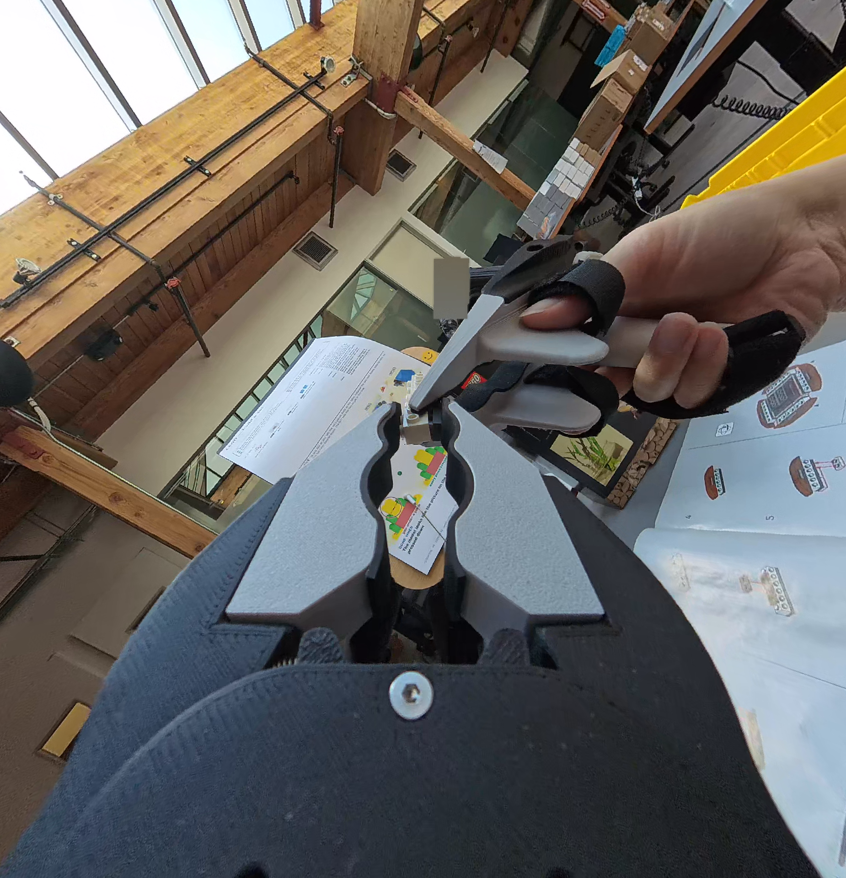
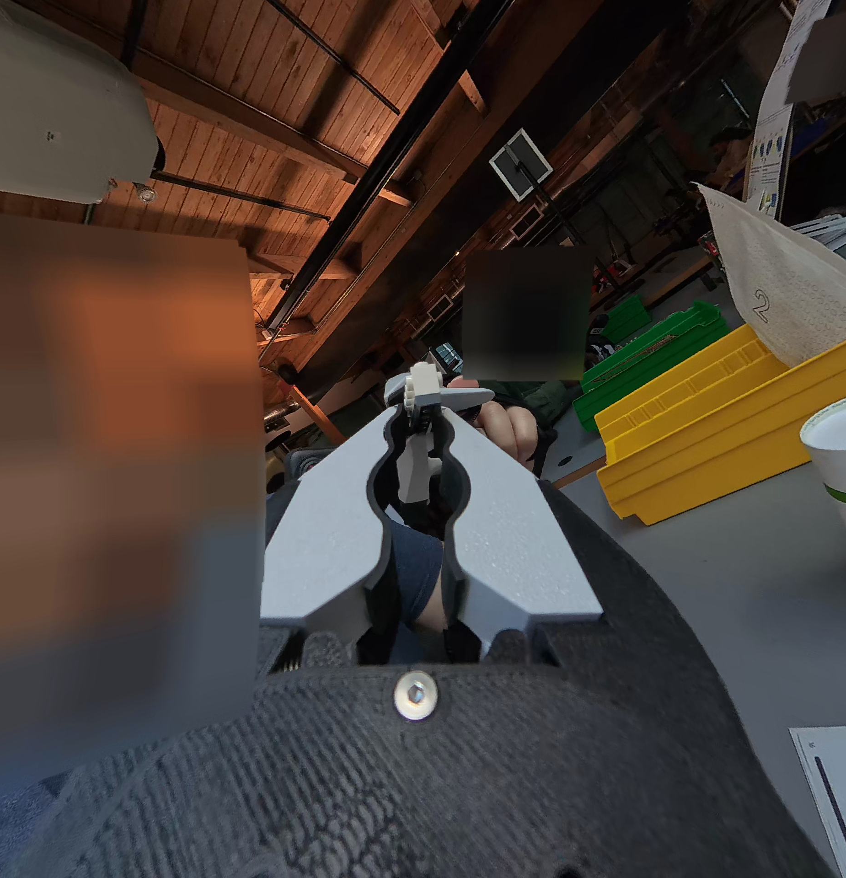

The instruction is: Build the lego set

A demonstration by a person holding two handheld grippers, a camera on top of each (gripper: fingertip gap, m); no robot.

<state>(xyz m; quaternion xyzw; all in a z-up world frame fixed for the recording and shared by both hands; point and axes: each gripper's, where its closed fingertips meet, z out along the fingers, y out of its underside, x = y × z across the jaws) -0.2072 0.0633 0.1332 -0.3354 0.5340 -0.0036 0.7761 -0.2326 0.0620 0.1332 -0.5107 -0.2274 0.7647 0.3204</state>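
A small grey and white lego assembly (image 1: 417,427) is held up in the air between both grippers. My left gripper (image 1: 421,414) is shut on its grey block, fingers pointing up and away. My right gripper (image 1: 428,398) comes in from the right in a person's hand (image 1: 725,285), with its upper fingertip touching the top of the assembly. In the right wrist view, my right gripper (image 2: 420,418) is shut on the dark lower plate of the assembly (image 2: 423,387), whose white bricks stick out above the tips. The left gripper's fingers (image 2: 473,394) flank it behind.
An open instruction booklet (image 1: 768,475) lies on the grey table (image 2: 696,594) at right. A printed sheet (image 1: 326,394) stands behind the grippers, beside a picture box (image 1: 592,451). Yellow bins (image 2: 696,427), green bins (image 2: 649,351), a paper cup (image 2: 839,465) and a paper bag (image 2: 782,294) stand to the right. My two grippers' fingertips are within a few centimetres of each other.
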